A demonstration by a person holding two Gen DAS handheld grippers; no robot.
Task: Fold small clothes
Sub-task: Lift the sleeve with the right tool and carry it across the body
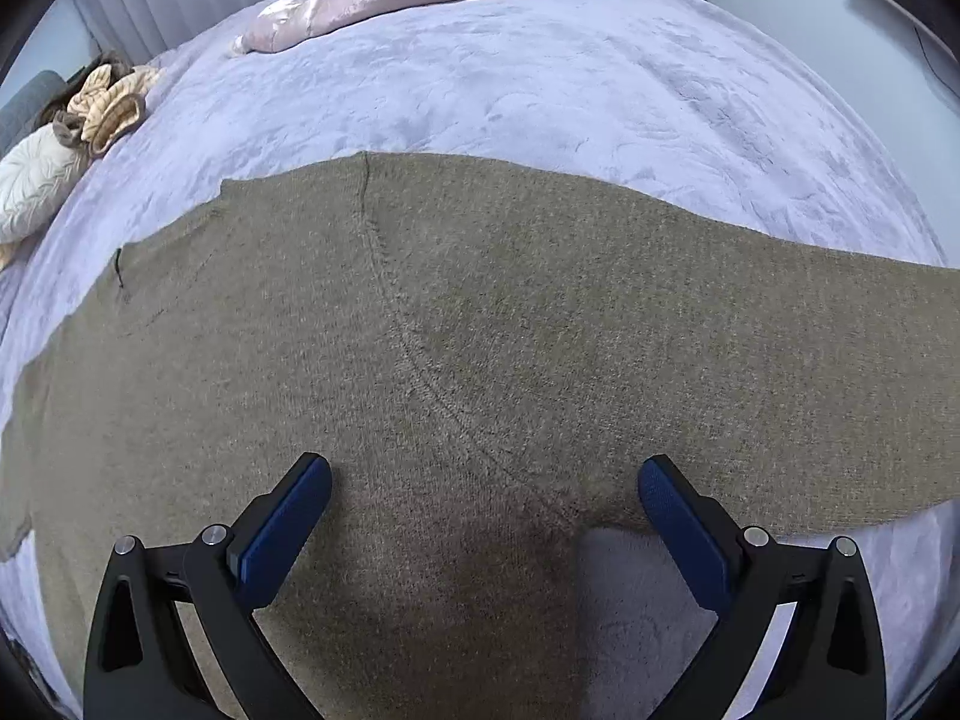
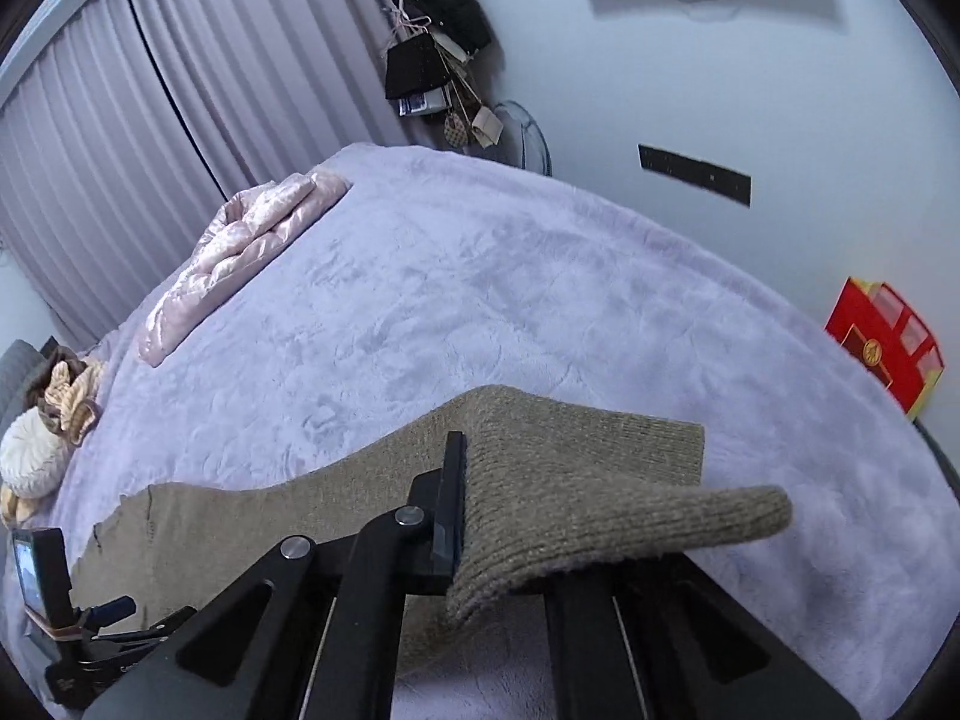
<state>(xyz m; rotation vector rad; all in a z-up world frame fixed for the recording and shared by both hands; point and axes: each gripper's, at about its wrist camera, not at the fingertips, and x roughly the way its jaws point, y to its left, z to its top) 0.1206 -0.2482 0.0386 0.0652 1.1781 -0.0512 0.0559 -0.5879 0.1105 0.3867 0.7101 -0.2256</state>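
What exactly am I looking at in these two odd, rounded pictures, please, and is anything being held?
A person holds a two-finger gripper in each hand, and each gripper carries a fisheye camera that looks along its fingers. The left view shows the left gripper open above a brown knitted garment spread on a lilac bed cover. The right view shows the right gripper shut on the garment's ribbed edge, lifting it off the bed. A folded pink quilt lies farther away.
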